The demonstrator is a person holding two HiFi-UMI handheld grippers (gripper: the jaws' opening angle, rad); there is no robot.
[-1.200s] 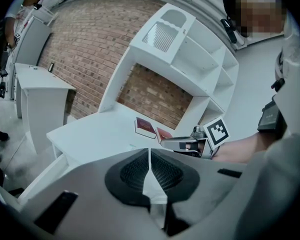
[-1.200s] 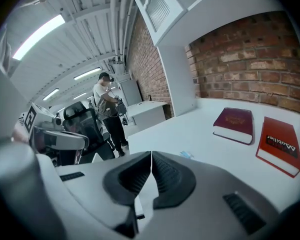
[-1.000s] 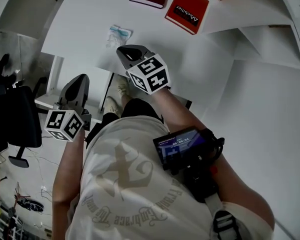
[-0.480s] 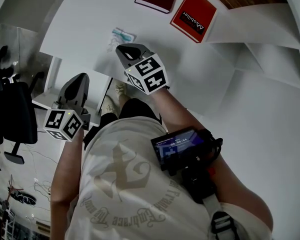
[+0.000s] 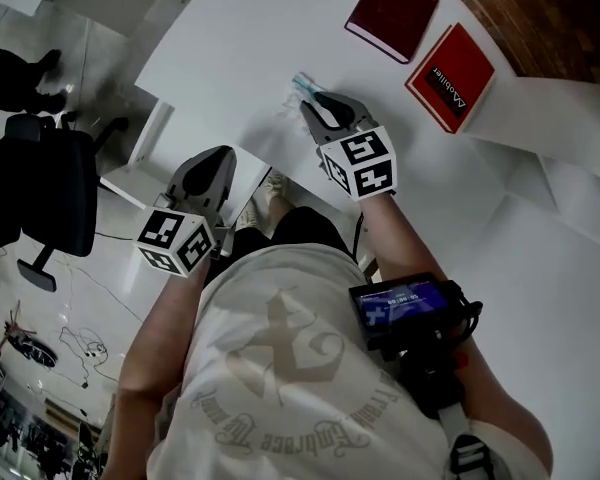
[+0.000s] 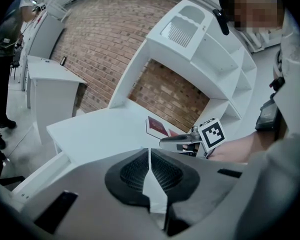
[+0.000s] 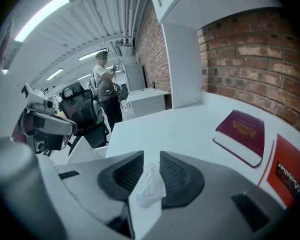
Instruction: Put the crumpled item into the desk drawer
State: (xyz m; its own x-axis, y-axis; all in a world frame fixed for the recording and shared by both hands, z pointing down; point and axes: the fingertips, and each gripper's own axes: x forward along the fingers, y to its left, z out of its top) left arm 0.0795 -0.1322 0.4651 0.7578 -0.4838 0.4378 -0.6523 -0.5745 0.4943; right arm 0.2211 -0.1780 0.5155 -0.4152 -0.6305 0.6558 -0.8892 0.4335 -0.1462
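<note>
1. Crumpled item [image 7: 149, 184]: thin, wrinkled, pale wad lying on the smooth white desk [image 7: 180, 129]; its lower part is hidden behind the jaws.
2. Right gripper [image 7: 151, 160]: ribbed dark pads; the jaws have just been opening and stand apart, with the wad between them.
3. Left gripper [image 6: 149, 153]: jaws together, empty.
4. Red book [image 7: 285, 176]: cut off at the edge.

Crumpled item [image 5: 292, 93] mostly hidden under right hand-held gripper [image 5: 312, 104]; red book [image 7: 288, 176] cut by edge.

Crumpled whitish item [image 7: 149, 186], lying on white desk [image 7: 190, 129]
</note>
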